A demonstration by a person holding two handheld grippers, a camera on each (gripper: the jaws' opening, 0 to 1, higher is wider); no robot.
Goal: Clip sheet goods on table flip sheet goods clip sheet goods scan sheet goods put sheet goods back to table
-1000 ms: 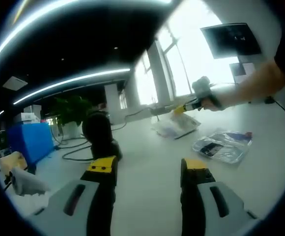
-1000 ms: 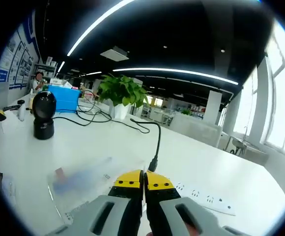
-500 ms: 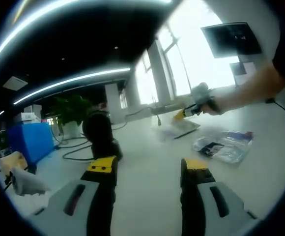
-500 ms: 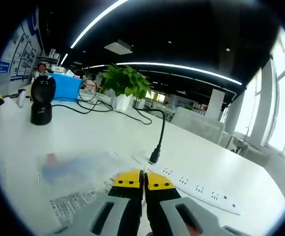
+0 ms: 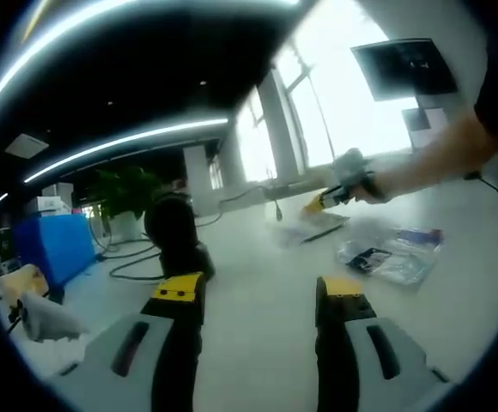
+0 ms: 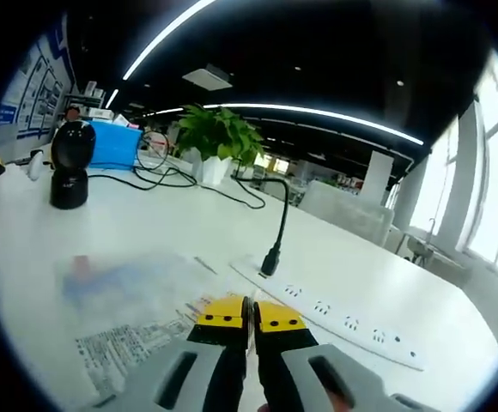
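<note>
In the right gripper view my right gripper (image 6: 251,314) is shut on the edge of a clear sheet packet (image 6: 133,296) with a printed label, which spreads to the left of the jaws over the white table (image 6: 146,227). The left gripper view shows the same right gripper (image 5: 324,200) in a person's hand, holding that packet (image 5: 307,227) just above the table. A second clear packet (image 5: 391,255) lies flat to its right. My left gripper (image 5: 258,290) stands open with nothing between its jaws. The black scanner (image 5: 176,233) stands just beyond its left jaw, and it also appears as the scanner (image 6: 69,174) at far left.
A white power strip (image 6: 335,315) with a black plugged cable (image 6: 276,242) lies right of the held packet. A potted plant (image 6: 217,142) and a blue box (image 6: 112,148) stand at the back. Black cables (image 5: 133,262) trail behind the scanner, and crumpled white material (image 5: 43,322) lies at left.
My right gripper has shifted with the packet, which now lies flatter with its label showing. The power strip has come closer in the right gripper view. The left gripper has not moved.
</note>
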